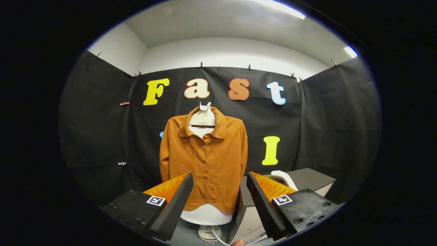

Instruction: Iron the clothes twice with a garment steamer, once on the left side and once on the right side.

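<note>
While the gripper (218, 205) hangs back with its fingers spread wide and nothing between them, the brown shirt (205, 160) sits buttoned on a white mannequin torso (206, 215), straight ahead and well beyond the fingertips. Seen from here the shirt's lower hem falls into the gap between the two fingers, but it is far from them, not touching.

To the right of the shirt stands a grey box-like stand (307, 179), and on its top rests a curved white piece (285, 178) that is probably the garment steamer's handle, though the right finger hides too much of it to be sure. A thin white cord (218, 237) trails below the mannequin's base.

Neither pass, left side or right, looks begun; the judgement is that fetching the steamer comes first.

The risks from here follow from that layout. Reaching right of the shirt with fingers this wide could clip the stand's edge or knock the steamer off its rest. A loose or off-centre grip on a curved handle may let it twist. The cord near the base could snag and tug the mannequin, pulling the shirt askew.
</note>
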{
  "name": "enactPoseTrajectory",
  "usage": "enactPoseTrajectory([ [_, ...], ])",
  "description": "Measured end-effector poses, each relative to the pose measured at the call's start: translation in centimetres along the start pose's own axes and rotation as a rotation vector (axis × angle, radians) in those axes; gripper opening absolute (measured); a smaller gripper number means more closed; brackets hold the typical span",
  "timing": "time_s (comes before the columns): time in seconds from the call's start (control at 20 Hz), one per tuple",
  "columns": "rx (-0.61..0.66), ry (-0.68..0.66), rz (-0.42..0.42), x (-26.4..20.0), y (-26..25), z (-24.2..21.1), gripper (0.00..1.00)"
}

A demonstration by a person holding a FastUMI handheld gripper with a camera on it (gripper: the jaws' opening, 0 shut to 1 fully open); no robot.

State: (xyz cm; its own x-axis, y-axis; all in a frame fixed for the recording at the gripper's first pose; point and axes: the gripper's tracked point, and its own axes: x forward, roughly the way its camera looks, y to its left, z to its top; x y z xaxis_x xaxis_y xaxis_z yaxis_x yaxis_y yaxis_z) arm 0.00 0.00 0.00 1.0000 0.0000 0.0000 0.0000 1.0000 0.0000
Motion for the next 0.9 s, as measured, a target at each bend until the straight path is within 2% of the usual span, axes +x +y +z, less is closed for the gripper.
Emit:
enactPoseTrajectory([
  [0.9, -0.009, 0.012, -0.004, 0.4, -0.6, -0.9, 0.98],
])
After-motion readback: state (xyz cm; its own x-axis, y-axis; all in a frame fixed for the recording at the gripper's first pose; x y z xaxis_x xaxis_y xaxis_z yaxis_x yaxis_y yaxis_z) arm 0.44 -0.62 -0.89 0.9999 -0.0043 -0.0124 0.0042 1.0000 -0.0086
